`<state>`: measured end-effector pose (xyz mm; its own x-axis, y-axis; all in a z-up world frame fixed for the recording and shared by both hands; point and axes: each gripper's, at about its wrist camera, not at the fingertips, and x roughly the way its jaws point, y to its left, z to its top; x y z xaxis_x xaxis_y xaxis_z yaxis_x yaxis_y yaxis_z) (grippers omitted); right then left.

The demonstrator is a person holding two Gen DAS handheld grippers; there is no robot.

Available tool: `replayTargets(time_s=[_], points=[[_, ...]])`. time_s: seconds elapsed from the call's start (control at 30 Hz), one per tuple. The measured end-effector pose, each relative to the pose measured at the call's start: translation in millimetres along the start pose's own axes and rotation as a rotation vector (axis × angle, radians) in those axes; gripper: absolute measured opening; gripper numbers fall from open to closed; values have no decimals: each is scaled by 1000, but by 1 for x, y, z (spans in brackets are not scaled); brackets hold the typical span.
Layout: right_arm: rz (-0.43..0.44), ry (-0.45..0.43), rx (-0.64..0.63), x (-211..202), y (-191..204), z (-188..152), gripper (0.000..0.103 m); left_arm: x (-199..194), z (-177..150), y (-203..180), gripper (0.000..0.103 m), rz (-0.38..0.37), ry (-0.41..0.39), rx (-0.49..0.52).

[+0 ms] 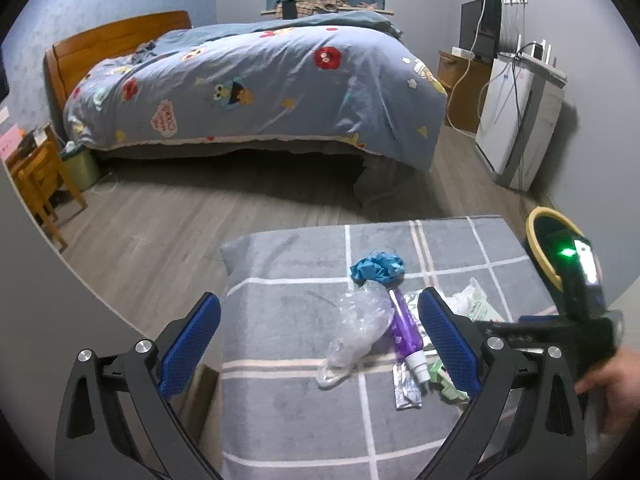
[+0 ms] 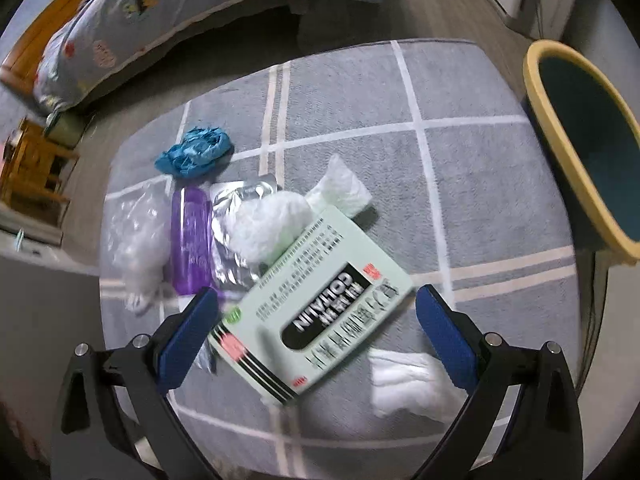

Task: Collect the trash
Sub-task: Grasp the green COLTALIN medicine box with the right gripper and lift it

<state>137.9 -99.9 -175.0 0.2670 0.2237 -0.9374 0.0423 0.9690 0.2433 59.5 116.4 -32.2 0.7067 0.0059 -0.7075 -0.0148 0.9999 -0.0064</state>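
Between our right gripper's [image 2: 316,312] wide-spread fingers lies a green packet [image 2: 312,312], long axis slanting up-right, on the grey checked tabletop [image 2: 460,92]. Tissue [image 2: 268,228] and foil [image 2: 228,232] crowd behind it, partly hidden. Our left gripper [image 1: 320,344] is wide too, empty, the purple bottle [image 1: 404,320] cap-first toward us. The bin [image 2: 580,148] is cut off.

The right gripper [image 2: 318,320] hung with its jaws wide apart over a grey checked cloth [image 2: 460,168]. Between the jaws lay a pale green box [image 2: 316,304]. Beyond it sat a white wad [image 2: 268,224], foil [image 2: 228,232], a purple bottle [image 2: 191,240], a clear bag [image 2: 136,236] and a blue glove [image 2: 196,152]. White tissue [image 2: 404,380] lay near right. A yellow-rimmed bin [image 2: 560,160] stood at the far right.
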Motion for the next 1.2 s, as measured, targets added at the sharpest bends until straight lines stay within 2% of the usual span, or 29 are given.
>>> replayTargets(time_s=[0.13, 0.37, 0.47, 0.63, 0.7, 0.77, 1.07, 1.2], points=[[-87, 31, 2, 15, 8, 0, 97, -2, 0, 7, 98, -15, -3, -2], [-143, 86, 69, 34, 1, -3, 97, -2, 3, 14, 98, -58, 1, -37], [-174, 102, 54, 39, 2, -4, 97, -2, 5, 13, 98, -75, -1, -42], [-162, 126, 34, 44, 5, -8, 97, 0, 7, 8, 98, -83, 1, -30], [-159, 121, 11, 44, 11, -8, 93, 1, 6, 7, 98, -82, 6, -24], [-148, 106, -11, 39, 16, -9, 88, 3, 6, 6, 98, -77, 12, -23], [-87, 59, -92, -14, 22, 0, 81, 23, 0, 8, 98, -28, 72, -15], [-130, -25, -218, -40, 28, 19, 79, 41, -2, 6, 98, -15, 116, -32]])
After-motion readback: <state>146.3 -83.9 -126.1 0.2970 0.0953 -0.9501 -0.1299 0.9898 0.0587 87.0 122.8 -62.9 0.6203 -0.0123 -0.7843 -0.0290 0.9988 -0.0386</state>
